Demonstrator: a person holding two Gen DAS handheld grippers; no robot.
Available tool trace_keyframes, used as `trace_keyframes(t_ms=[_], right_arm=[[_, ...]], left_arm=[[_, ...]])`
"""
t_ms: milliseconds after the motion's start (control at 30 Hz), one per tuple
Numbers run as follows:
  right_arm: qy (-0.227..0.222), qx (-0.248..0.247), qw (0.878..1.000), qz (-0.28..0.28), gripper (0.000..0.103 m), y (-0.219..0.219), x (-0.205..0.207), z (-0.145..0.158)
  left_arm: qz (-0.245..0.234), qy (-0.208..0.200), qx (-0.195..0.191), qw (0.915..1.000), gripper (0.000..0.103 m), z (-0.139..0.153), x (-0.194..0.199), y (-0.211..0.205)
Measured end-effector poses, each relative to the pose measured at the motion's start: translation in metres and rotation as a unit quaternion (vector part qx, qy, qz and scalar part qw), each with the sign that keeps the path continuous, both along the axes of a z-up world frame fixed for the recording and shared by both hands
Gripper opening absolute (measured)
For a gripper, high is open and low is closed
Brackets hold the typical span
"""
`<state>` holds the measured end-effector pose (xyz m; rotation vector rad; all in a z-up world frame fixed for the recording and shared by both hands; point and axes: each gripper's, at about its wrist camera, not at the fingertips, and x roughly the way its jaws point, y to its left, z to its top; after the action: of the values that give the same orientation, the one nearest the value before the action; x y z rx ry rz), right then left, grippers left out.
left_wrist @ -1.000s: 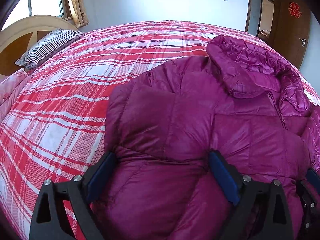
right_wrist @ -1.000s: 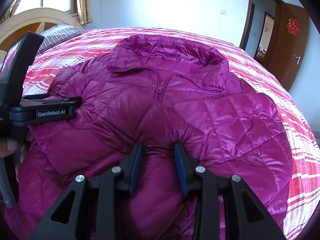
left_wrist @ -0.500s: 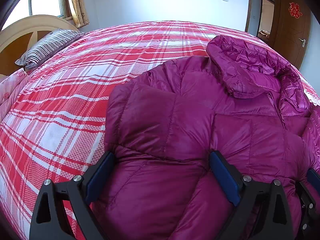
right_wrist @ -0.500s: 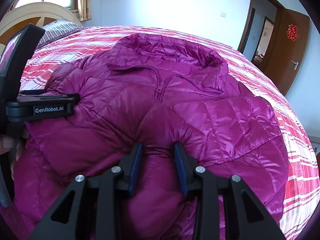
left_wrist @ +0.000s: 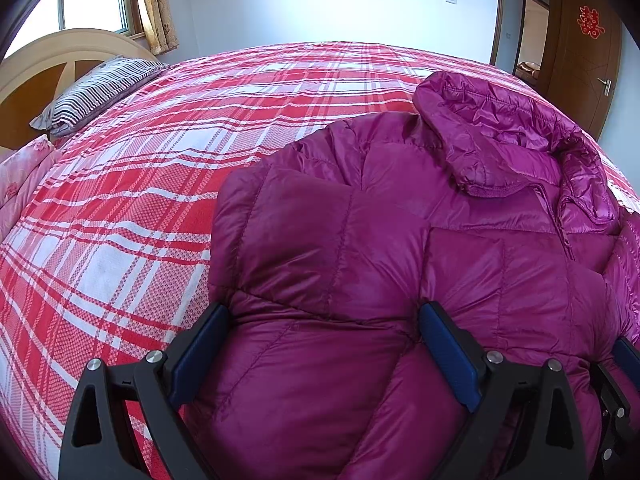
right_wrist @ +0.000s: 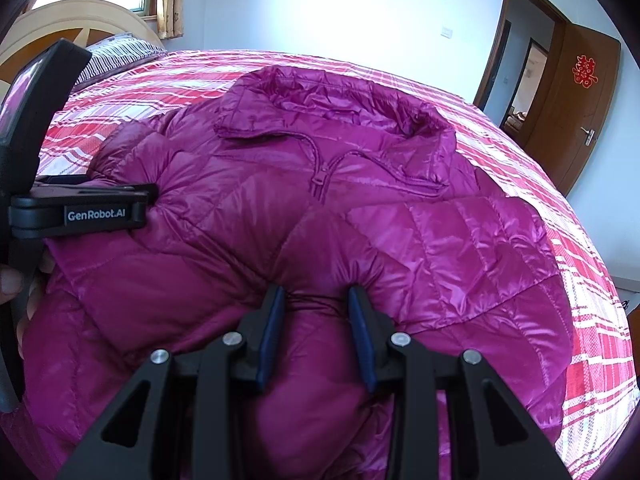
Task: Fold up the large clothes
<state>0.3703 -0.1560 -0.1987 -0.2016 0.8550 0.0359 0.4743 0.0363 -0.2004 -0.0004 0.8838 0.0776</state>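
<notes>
A magenta down jacket lies front up on the bed, collar at the far end and zip closed. My left gripper stands wide, its blue pads pressed into a thick puffed fold of the jacket's left side. In the right wrist view the left gripper digs into the fabric, and creases spread from its tip. My right gripper is shut on a bunched fold of the jacket near the middle. One of its fingers shows at the lower right of the left wrist view.
The bed has a red and white plaid sheet, bare to the left of the jacket. A striped pillow lies by the wooden headboard. A brown door stands open at the right. A person's hand holds the left gripper.
</notes>
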Motion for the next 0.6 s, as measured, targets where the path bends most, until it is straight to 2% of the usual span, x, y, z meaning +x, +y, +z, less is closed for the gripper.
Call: trace_keyframes(t_ms=[167, 233, 267, 367, 433, 500, 600], right_arm=[[0.003, -0.009, 1.0, 0.005, 0.038, 0.002, 0.0, 0.003], [-0.001, -0.007, 1.0, 0.004, 0.042, -0.001, -0.004, 0.013], [-0.01, 0.003, 1.0, -0.001, 0.05, -0.004, -0.007, 0.022], [-0.041, 0.021, 0.999, -0.004, 0.052, -0.003, -0.013, 0.047], [-0.045, 0.03, 0.999, 0.007, 0.052, 0.003, -0.01, 0.053], [-0.019, 0.054, 0.998, 0.029, 0.05, 0.009, 0.0, 0.044], [0.011, 0.04, 0.999, 0.031, 0.05, 0.012, 0.007, 0.02]], left_arm=[[0.0, -0.001, 0.002, 1.0, 0.097, 0.0, 0.0, 0.0], [0.0, -0.002, 0.001, 1.0, 0.097, -0.001, 0.0, 0.0], [0.0, -0.002, 0.0, 1.0, 0.097, -0.001, 0.0, 0.0], [0.0, -0.003, 0.0, 1.0, 0.097, 0.0, -0.001, 0.0], [0.001, -0.004, 0.0, 1.0, 0.097, 0.0, -0.002, -0.001], [0.0, -0.003, 0.0, 1.0, 0.097, 0.0, -0.002, -0.001], [0.0, -0.004, 0.001, 1.0, 0.097, 0.0, -0.002, -0.001]])
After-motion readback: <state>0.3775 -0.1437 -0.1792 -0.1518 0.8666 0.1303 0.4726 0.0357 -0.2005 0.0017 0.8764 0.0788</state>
